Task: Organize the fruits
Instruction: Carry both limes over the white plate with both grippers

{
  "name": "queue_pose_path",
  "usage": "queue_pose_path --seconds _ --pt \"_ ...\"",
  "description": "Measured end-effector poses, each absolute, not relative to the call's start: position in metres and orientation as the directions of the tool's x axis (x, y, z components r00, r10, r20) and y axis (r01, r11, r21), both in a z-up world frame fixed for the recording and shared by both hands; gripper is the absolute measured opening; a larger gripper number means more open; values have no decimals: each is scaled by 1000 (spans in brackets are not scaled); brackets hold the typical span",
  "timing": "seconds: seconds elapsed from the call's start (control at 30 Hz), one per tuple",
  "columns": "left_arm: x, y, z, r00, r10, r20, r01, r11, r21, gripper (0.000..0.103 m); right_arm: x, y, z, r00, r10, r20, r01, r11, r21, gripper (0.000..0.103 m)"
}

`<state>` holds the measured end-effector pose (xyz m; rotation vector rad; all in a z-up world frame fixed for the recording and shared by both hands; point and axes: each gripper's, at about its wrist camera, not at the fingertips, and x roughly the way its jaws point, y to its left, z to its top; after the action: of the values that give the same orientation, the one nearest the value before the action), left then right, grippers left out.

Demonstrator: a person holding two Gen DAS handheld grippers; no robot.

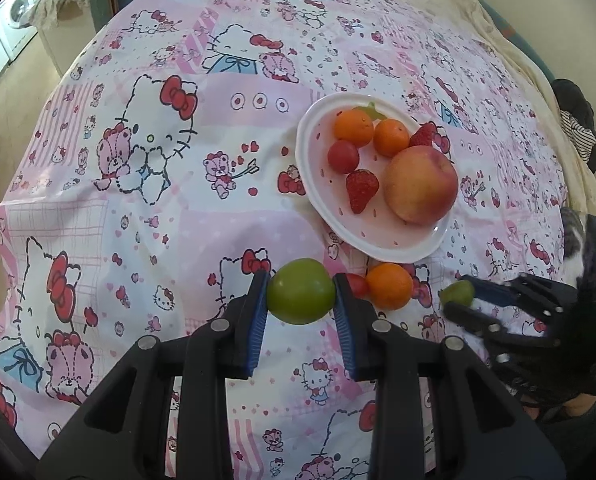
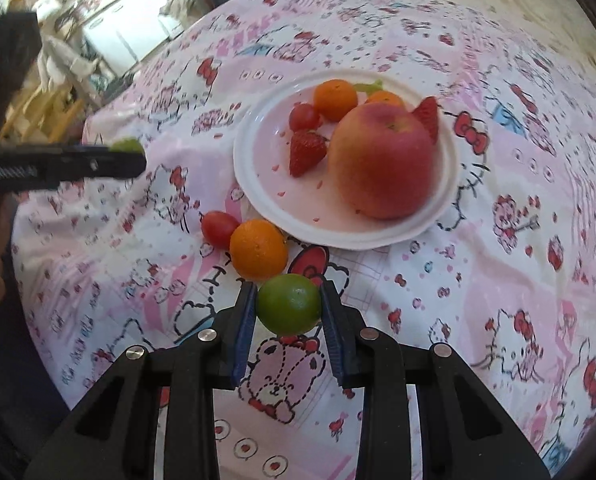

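A table draped in a pink cartoon-cat tablecloth [image 1: 145, 216] fills both views, with cluttered room furniture blurred beyond its far edge. Two fruits lie loose on the cloth just in front of the plate, touching each other: an orange [image 2: 258, 249] and a small red cherry tomato [image 2: 219, 228].

The white plate [image 2: 253, 184] holds a large red-yellow apple [image 2: 382, 160], two oranges [image 1: 354, 126], a cherry tomato [image 1: 342, 156], two strawberries [image 1: 361, 190] and a scrap of something green at its far rim.

The left gripper [image 1: 301, 298] points steeply down, its blue-padded jaws closed on a smooth green fruit [image 1: 301, 296] – held near the loose orange and tomato. The right gripper [image 2: 289, 305] also tilts downward, jaws clamped on a green lime [image 2: 289, 304] just in front of the loose orange. A dark-gloved hand [image 1: 578, 320] carries the right gripper at the left view's right edge.
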<state>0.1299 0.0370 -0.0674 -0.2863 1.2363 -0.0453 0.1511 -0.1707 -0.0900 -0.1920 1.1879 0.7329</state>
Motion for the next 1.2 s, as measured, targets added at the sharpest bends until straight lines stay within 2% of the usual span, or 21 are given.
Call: queue_pose_path --seconds 0.27,0.47,0.63,1.2 --pt "129 44 -60 379 -167 -910 -132 964 -231 28 173 -195 -60 268 498 -825 -477 812 336 34" --pt "153 49 -36 366 -243 -898 -114 946 -303 28 192 -210 -32 365 534 -763 -419 826 377 34" --pt "192 37 -18 410 -198 -891 -39 972 -233 28 223 -218 -19 400 565 -721 -376 819 433 34" --pt "264 17 -76 358 -220 -908 4 972 -234 28 300 -219 -84 312 542 -781 -262 839 478 34"
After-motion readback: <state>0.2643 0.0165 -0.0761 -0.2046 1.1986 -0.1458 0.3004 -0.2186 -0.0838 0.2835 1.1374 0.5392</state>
